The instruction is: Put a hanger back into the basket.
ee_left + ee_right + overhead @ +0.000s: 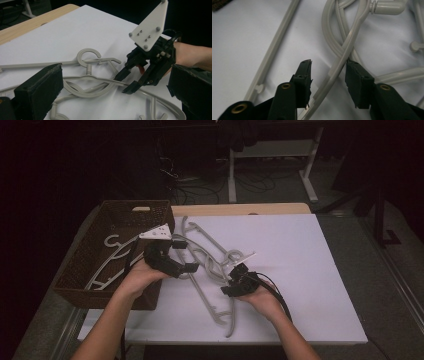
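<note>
Several grey plastic hangers (210, 265) lie tangled on the white board (290, 270). My right gripper (229, 281) reaches into the pile from the right. In the right gripper view its jaws (328, 67) stand apart on either side of one curved hanger arm (344, 53); there is a gap at the left pad, and the right pad is close against the arm. The left gripper view shows the right gripper (124, 84) tilted down over that arm. My left gripper (186, 256) hovers at the pile's left edge, its jaws (115, 75) wide open and holding nothing.
A brown woven basket (131, 203) stands at the left of the board with one grey hanger (112, 262) inside. A wooden table edge (240, 209) runs behind the board. Desk legs and cables are on the floor beyond.
</note>
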### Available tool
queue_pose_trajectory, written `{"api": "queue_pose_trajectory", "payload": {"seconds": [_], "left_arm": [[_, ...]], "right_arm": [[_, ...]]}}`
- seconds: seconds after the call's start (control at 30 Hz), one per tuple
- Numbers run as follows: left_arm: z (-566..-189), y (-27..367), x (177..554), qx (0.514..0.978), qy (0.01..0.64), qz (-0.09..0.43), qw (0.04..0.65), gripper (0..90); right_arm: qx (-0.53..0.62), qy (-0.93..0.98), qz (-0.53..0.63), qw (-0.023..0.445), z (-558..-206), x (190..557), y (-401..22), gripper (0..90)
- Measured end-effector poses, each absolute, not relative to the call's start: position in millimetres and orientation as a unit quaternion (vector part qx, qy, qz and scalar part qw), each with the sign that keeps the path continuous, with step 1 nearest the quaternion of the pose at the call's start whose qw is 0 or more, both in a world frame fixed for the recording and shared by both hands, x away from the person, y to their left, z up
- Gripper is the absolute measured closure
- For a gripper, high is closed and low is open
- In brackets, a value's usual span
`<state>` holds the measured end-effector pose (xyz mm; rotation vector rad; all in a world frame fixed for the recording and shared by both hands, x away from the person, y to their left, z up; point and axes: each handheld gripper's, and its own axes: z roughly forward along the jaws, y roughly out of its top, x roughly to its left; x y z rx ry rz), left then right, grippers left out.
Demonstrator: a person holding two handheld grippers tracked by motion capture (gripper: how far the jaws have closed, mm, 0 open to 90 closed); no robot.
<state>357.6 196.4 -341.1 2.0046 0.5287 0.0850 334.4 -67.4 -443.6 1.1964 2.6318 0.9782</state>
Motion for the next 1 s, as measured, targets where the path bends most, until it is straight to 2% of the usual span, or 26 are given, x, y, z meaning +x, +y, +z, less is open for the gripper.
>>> {"api": "queue_pose_trajectory", "payload": {"seconds": [0.23, 0.67, 1.0], "left_arm": [[-341, 198, 358, 0.830, 0.221, 0.036, 0.511, 0.0], [-341, 197, 358, 0.832, 0.220, 0.036, 0.508, 0.0], [-342, 197, 358, 0.832, 0.220, 0.036, 0.508, 0.0]], "right_arm": [[0.402, 0.862, 0.304, 0.060, -448, 338, -59, 66.1], [0.433, 0.852, 0.286, 0.069, -445, 337, -63, 71.6], [0.457, 0.837, 0.284, 0.099, -435, 336, -77, 77.5]]}}
